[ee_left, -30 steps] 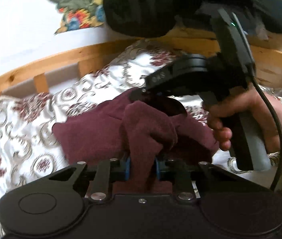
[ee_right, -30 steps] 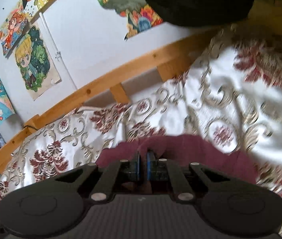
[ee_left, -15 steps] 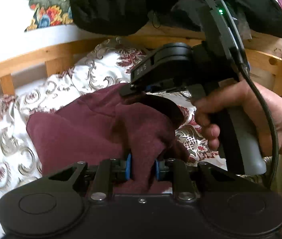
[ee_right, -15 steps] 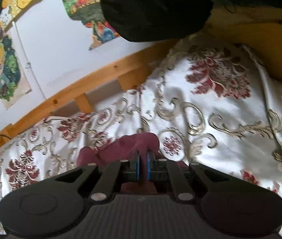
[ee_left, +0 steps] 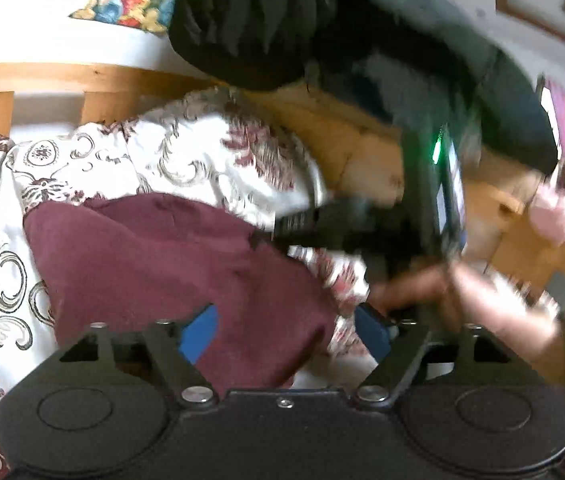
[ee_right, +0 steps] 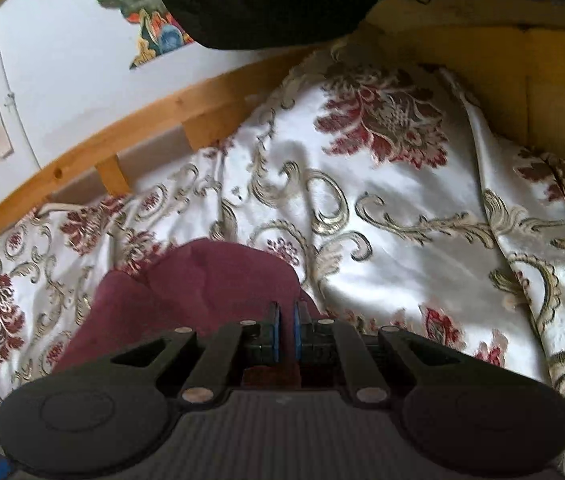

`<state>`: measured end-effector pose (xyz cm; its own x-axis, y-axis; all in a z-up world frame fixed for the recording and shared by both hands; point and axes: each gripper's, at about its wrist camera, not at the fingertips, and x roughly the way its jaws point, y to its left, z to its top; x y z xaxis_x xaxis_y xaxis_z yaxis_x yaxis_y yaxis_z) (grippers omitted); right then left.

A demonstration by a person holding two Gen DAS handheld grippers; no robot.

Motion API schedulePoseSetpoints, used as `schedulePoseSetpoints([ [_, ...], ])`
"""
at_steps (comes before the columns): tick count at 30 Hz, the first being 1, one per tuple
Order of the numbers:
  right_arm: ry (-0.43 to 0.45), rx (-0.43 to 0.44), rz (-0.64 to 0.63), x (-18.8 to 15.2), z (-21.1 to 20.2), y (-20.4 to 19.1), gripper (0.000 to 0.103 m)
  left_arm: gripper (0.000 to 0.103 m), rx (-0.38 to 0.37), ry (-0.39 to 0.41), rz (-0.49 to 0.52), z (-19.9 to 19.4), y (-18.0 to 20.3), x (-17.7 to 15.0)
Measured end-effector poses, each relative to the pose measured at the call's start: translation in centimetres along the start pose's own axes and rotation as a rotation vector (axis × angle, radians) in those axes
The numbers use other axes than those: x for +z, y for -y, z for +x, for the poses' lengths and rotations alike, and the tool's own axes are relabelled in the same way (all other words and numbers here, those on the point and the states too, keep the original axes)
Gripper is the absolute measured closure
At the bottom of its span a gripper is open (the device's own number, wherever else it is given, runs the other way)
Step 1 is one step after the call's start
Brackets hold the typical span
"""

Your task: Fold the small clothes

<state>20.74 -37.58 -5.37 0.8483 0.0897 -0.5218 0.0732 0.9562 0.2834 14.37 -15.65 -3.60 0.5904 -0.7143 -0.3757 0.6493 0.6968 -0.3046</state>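
A small maroon garment (ee_left: 154, 256) lies on the floral bedspread (ee_left: 186, 160). My left gripper (ee_left: 286, 334) hovers low over its near edge. Its jaws are opening and stand wide, and the blue pads (ee_left: 198, 332) sit apart on either side of the cloth without pressing it. In the left wrist view my right gripper (ee_left: 266, 236), blurred and held by a hand (ee_left: 454, 296), meets the garment's far right edge. In the right wrist view the right gripper (ee_right: 285, 330) is shut, with the maroon garment (ee_right: 210, 280) pinched between its pads and bunched in front of it.
A black garment (ee_left: 322, 20) hangs over the wooden bed frame (ee_left: 346, 140) at the top. A wooden side rail (ee_right: 122, 136) runs along the wall, which carries colourful posters (ee_right: 150, 16). Something pink (ee_left: 562, 212) shows at the far right. Bare bedspread (ee_right: 402, 216) lies beyond the garment.
My left jaws have opened wide and let go of the maroon fold, which now lies flatter on the bed. The right gripper has shifted right and lower, still pinching the cloth.
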Motion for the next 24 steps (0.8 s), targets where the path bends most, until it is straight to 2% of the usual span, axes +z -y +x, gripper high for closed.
schedulePoseSetpoints([
  [3, -0.005, -0.028, 0.012, -0.3, -0.3, 0.1, 0.081, 0.006, 0.032, 0.091, -0.081, -1.7, -1.2, 0.8],
  [6, 0.017, -0.041, 0.004, -0.5, -1.6, -0.1, 0.054, 0.001, 0.118, 0.157, -0.168, -3.0, -3.0, 1.3],
  [7, 0.023, -0.043, 0.001, -0.6, -2.1, -0.3, 0.042, 0.001, 0.161, 0.161, -0.207, -3.3, -3.9, 1.5],
  [10, 0.024, -0.038, -0.027, -1.1, -3.8, -1.1, 0.025, 0.001, 0.265, 0.143, -0.329, -3.6, -6.5, 1.5],
  [11, 0.023, -0.035, -0.042, -1.3, -4.4, -1.6, 0.015, 0.001, 0.287, 0.136, -0.379, -3.6, -7.5, 1.3],
  [13, 0.014, -0.027, -0.089, -2.0, -5.6, -2.7, 0.006, 0.001, 0.318, 0.109, -0.459, -3.5, -9.0, 0.9],
  [17, -0.015, -0.052, -0.199, -3.5, -6.9, -5.1, 0.000, 0.001, 0.324, 0.050, -0.554, -3.0, -10.8, -0.2],
  [21, -0.096, -0.169, -0.319, -5.3, -6.3, -6.5, 0.000, 0.001, 0.326, -0.008, -0.506, -2.1, -10.2, -1.1],
  [24, -0.164, -0.236, -0.306, -5.9, -5.1, -5.8, 0.000, 0.001, 0.353, -0.076, -0.461, -1.0, -9.9, -1.9],
])
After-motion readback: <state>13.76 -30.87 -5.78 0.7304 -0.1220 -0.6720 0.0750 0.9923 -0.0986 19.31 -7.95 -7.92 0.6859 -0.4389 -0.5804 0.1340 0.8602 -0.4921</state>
